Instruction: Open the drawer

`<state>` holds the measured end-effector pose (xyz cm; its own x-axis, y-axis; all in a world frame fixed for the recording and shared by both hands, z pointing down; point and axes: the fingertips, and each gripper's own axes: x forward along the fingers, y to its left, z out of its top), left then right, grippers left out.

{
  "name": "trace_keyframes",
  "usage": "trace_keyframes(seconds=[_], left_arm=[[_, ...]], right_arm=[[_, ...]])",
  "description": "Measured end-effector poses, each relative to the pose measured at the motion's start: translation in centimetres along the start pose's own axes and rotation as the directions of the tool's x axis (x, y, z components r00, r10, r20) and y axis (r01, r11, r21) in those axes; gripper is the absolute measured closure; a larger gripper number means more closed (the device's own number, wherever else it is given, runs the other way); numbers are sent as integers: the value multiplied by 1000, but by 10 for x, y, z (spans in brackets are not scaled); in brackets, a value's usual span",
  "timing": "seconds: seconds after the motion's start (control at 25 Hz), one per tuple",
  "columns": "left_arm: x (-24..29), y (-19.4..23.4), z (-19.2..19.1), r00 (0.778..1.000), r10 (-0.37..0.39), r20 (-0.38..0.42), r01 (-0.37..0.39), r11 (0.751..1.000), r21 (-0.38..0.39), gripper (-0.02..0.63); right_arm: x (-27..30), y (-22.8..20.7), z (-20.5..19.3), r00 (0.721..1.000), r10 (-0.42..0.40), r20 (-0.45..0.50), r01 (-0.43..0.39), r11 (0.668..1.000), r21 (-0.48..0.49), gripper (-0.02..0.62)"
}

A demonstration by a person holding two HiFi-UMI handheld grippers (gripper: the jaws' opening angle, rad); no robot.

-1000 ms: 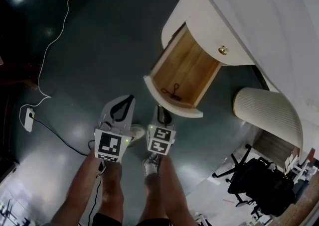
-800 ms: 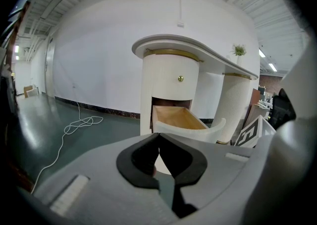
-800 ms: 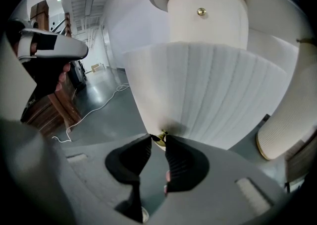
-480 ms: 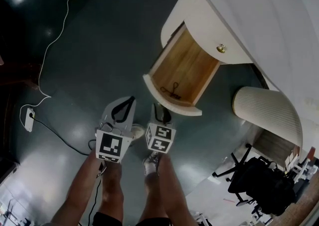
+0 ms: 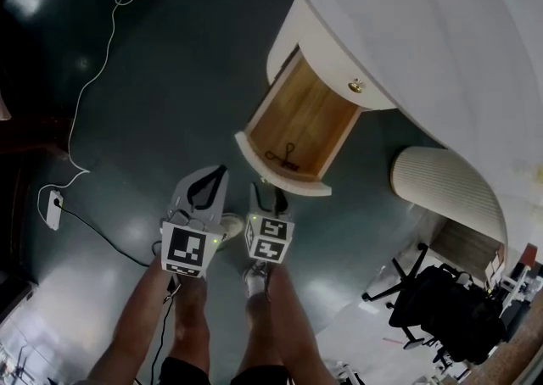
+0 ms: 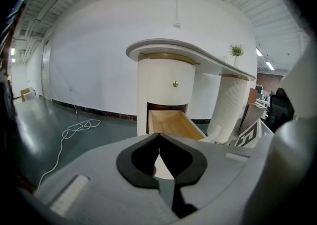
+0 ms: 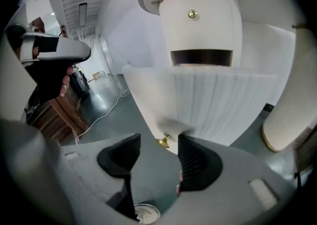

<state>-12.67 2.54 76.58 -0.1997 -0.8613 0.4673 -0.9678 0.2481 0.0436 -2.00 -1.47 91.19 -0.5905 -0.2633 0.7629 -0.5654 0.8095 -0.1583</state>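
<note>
Under the curved white worktop (image 5: 441,36), the drawer (image 5: 307,114) stands pulled well out of its rounded white cabinet, its pale wooden inside open to the head view. A small black thing (image 5: 284,154), too small to identify, lies on the wood near the drawer's front wall. A second brass knob (image 5: 355,86) sits on the closed cabinet front above the drawer.

The right gripper (image 5: 266,198) is just in front of the drawer's fluted white front. In the right gripper view, the drawer's own brass knob (image 7: 163,142) shows between the tips of the right gripper's jaws. Those jaws are opening, and neither black pad presses on the knob.

The left gripper (image 5: 222,170) is beside the right one, over the dark green floor (image 5: 170,78) and apart from the drawer. Its jaws are together at the tips with nothing between them, and it points towards the cabinet.

A white cable (image 5: 110,27) trails across the floor to a power strip (image 5: 54,208), and a fluted white column (image 5: 441,192) stands to the right of the drawer.
</note>
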Motion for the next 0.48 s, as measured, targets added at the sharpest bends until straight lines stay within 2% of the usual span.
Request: trace_keyframes(seconds=[0.48], left_arm=[[-25, -16, 62, 1000, -1, -12, 2, 1000, 29, 595]], right_arm=[[-68, -9, 37, 1000, 8, 3, -8, 1000, -13, 356]])
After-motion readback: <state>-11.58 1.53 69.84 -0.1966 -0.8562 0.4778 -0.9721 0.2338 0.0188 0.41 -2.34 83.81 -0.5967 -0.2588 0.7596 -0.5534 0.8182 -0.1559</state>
